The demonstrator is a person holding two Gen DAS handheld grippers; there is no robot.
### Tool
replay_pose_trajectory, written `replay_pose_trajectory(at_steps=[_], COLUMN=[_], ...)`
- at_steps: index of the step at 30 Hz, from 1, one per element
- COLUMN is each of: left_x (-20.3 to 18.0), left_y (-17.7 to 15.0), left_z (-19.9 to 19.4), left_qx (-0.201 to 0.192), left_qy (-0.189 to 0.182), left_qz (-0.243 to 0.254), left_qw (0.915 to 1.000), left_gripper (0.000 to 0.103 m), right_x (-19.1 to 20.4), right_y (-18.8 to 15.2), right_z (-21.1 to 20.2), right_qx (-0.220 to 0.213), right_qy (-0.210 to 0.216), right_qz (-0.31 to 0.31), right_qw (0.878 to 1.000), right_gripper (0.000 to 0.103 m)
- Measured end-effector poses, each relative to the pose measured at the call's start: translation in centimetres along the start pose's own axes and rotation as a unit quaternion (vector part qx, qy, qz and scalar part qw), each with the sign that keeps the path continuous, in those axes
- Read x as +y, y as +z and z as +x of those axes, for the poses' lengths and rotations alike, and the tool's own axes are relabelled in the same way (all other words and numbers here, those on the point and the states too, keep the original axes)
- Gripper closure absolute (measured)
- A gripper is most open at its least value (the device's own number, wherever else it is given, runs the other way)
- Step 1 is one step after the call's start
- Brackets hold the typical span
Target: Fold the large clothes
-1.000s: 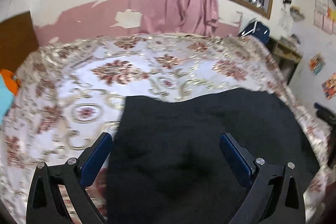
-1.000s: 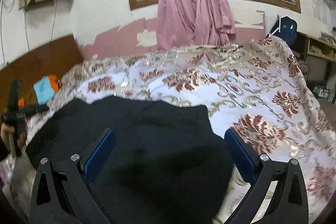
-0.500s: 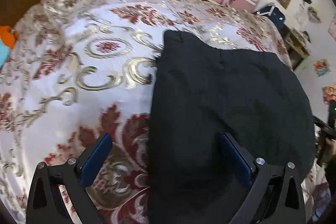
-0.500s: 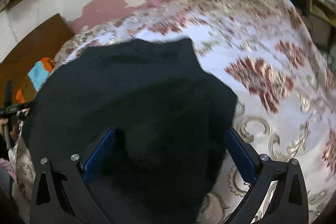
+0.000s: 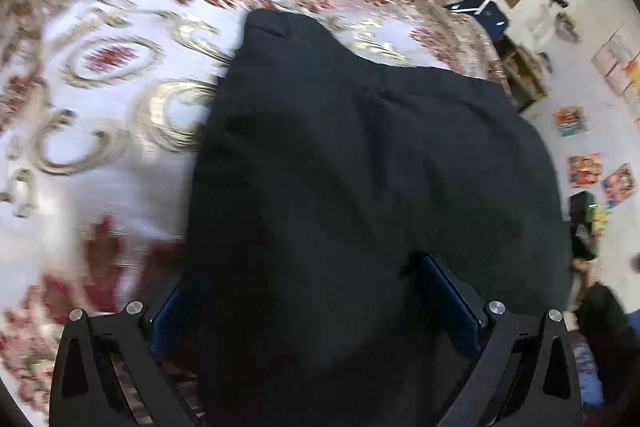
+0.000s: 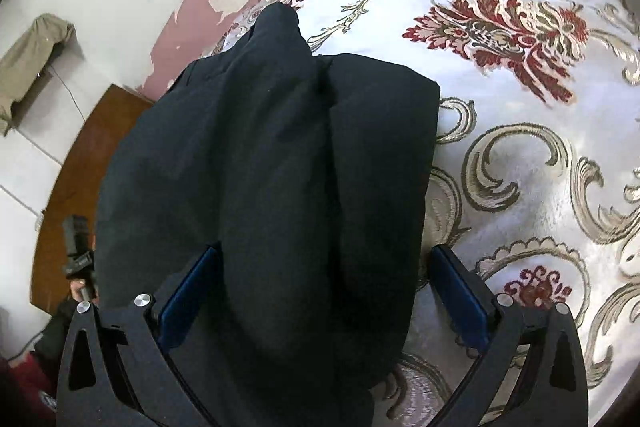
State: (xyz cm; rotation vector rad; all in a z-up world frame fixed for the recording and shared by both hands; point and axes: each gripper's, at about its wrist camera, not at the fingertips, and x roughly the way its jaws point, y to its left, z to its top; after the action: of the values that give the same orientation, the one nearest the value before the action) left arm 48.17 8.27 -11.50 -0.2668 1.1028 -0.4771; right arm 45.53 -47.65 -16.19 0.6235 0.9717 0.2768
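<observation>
Left wrist view was blurred: your left gripper [image 5: 304,291] stood spread over the black garment [image 5: 360,167], whose cloth hid its left pad. Your right gripper [image 6: 324,287] stood equally spread, garment [image 6: 280,167] bunched between, near edge cut off, on the bedspread [image 6: 520,147].

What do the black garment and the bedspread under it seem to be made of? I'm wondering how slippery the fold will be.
Black garment: looks like a thick, matte woven or padded fabric; it holds soft rounded folds and shows no sheen. Bedspread: seems a satin-like jacquard; glossy white ground with raised gold scrolls and red flowers, so probably smooth.
</observation>
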Motion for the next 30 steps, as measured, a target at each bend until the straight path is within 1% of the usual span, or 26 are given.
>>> replay_pose_trajectory(at_steps=[1,2,5,7,9,13,16,18,19,20,21,22,24,25,26,27,28,29,30], left_x=[-0.3,-0.4,-0.9,-1.1,-1.4,-2.3,-3.2,-4.1,-4.7,-5.2,-5.7,-5.9,-6.5,-6.7,-6.7,-7.0,-7.2,-7.6,-7.8], left_y=[0.1,0.1,-0.1,-0.2,-0.2,-0.3,-0.3,-0.4,-0.5,-0.6,-0.8,-0.9,-1.0,-1.0,-0.9,-0.7,-0.4,-0.1,0.0], left_z=[0.5,0.9,1.6,1.7,1.8,2.1,2.4,2.3,2.2,2.1,2.1,1.9,1.3,0.8,0.2,-0.3,-0.8,-1.6,-2.3], left_qx=[0.011,0.014,0.011,0.009,0.012,0.028,0.042,0.043,0.036,0.031,0.026,0.023,0.02,0.02,0.019,0.018,0.017,0.012,0.009], left_qy=[-0.02,-0.022,-0.008,-0.008,-0.008,-0.005,0.003,0.014,0.022,0.029,0.042,0.052,0.076,0.084,0.087,0.09,0.091,0.095,0.099], left_qz=[-0.007,-0.012,-0.022,-0.028,-0.032,-0.037,-0.05,-0.05,-0.044,-0.039,-0.035,-0.035,-0.033,-0.034,-0.036,-0.04,-0.042,-0.045,-0.045], left_qw=[0.9997,0.9996,0.9997,0.9995,0.9994,0.9989,0.9979,0.9977,0.9981,0.9983,0.9981,0.9978,0.9964,0.9957,0.9954,0.995,0.9948,0.9944,0.994], left_gripper=[0.0,0.0,0.0,0.0,0.0,0.0,0.001,0.004,0.005,0.008,0.017,0.022,0.041,0.047,0.057,0.066,0.07,0.075,0.078], right_x=[0.3,0.6,2.1,2.8,3.1,3.7,5.2,6.5,7.1,7.7,7.9,8.1,8.4,8.5,8.7,8.6,8.8,9.3,9.9], right_y=[-0.2,-0.3,-0.8,-1.2,-1.6,-2.6,-3.3,-3.7,-3.9,-4.3,-4.4,-4.7,-4.9,-5.0,-5.1,-4.9,-4.8,-4.7,-4.5], right_z=[0.0,0.1,0.6,0.8,1.0,0.1,-0.1,0.0,0.1,0.0,-0.2,-0.4,-1.0,-1.4,-2.0,-2.5,-3.1,-3.9,-4.4], right_qx=[0.001,0.002,0.014,0.013,0.008,0.003,0.001,0.0,-0.001,-0.004,-0.007,-0.013,-0.023,-0.029,-0.039,-0.044,-0.051,-0.06,-0.064], right_qy=[0.008,0.019,0.039,0.029,0.027,0.025,0.026,0.019,0.01,0.004,0.002,0.0,-0.005,-0.01,-0.018,-0.018,-0.015,-0.01,-0.01], right_qz=[0.002,0.003,-0.009,-0.023,-0.019,0.0,-0.006,-0.023,-0.032,-0.036,-0.034,-0.03,-0.022,-0.018,-0.013,-0.008,-0.003,0.0,-0.003], right_qw=[1.0,1.0,0.999,0.999,0.999,1.0,1.0,1.0,0.999,0.999,0.999,0.999,0.999,0.999,0.999,0.999,0.999,0.998,0.998], right_gripper=[0.001,0.001,0.001,0.001,0.001,0.001,0.001,0.001,0.001,0.001,0.002,0.006,0.017,0.03,0.046,0.053,0.066,0.073,0.075])
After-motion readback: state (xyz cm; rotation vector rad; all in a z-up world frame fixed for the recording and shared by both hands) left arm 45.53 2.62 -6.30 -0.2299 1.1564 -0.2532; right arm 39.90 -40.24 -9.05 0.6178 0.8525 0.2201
